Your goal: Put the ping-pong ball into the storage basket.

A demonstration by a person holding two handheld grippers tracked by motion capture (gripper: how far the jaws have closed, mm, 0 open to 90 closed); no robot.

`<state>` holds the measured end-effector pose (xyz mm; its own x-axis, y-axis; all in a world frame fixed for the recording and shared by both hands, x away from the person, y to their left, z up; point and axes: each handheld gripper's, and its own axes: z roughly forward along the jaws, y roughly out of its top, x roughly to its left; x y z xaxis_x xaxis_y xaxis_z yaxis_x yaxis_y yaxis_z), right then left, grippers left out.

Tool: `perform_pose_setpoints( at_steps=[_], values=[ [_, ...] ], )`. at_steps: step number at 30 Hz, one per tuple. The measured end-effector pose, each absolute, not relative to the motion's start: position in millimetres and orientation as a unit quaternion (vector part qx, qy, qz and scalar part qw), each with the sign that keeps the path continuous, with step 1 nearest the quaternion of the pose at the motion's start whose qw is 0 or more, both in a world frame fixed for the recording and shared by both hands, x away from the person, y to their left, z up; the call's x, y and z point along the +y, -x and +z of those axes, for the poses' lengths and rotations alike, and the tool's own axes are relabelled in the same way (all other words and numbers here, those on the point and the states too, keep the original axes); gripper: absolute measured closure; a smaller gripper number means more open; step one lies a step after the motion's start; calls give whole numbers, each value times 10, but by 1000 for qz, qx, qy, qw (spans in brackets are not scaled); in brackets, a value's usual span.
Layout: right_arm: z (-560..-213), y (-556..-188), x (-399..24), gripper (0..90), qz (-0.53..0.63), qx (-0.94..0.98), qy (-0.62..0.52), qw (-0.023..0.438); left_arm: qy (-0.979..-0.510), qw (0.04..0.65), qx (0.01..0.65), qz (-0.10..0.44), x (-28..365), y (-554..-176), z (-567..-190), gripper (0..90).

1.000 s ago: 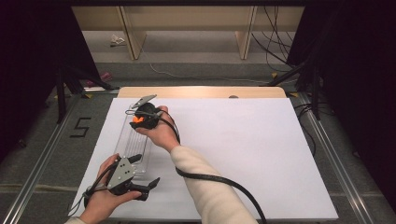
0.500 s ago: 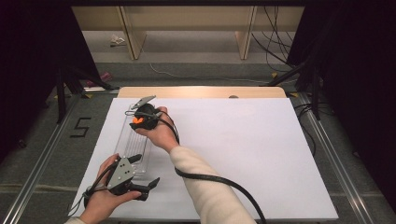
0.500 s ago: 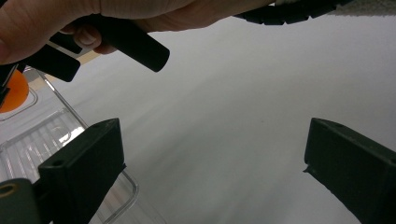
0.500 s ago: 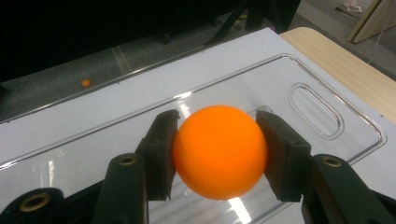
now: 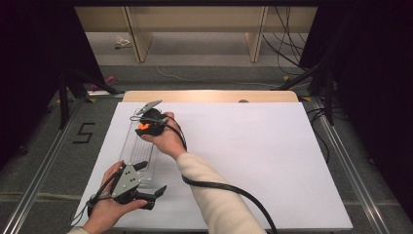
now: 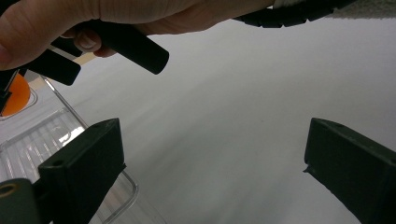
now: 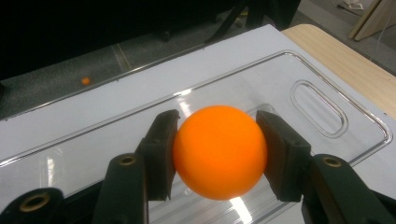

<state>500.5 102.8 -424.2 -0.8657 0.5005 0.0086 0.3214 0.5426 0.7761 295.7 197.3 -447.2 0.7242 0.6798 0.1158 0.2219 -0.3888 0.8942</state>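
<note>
An orange ball [image 7: 219, 151] sits squeezed between the pads of my right gripper [image 7: 217, 119], just above a clear plastic tray [image 7: 280, 74]. In the high view the right gripper [image 5: 144, 125] holds the ball [image 5: 142, 128] over the far end of the tray [image 5: 141, 155], which lies along the left side of the white sheet. My left gripper [image 5: 151, 178] rests at the tray's near end, jaws wide apart with nothing between them. In the left gripper view the gripper [image 6: 215, 135] faces bare white sheet, with the tray [image 6: 32, 140] at its left jaw and the ball [image 6: 16, 95] farther off.
A white sheet [image 5: 253, 161] covers the table, with a wooden strip [image 5: 209, 96] along its far edge. The right gripper's black cable [image 5: 229, 187] loops across the sheet. Metal rails run along both sides. A small orange object [image 7: 85, 80] lies on the grey floor beyond.
</note>
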Motion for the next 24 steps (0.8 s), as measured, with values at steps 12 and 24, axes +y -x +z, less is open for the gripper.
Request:
perform_pose_setpoints(
  at_steps=[12,24],
  values=[
    [-4276,-5010,1042,512,412,874,-238,104,-798,476,283,241,1974,-2956,-4472,44],
    [-4316,-5010,1058,513,408,876,-236,105,-797,476,282,241,1974,-2955,-4471,44]
  ],
)
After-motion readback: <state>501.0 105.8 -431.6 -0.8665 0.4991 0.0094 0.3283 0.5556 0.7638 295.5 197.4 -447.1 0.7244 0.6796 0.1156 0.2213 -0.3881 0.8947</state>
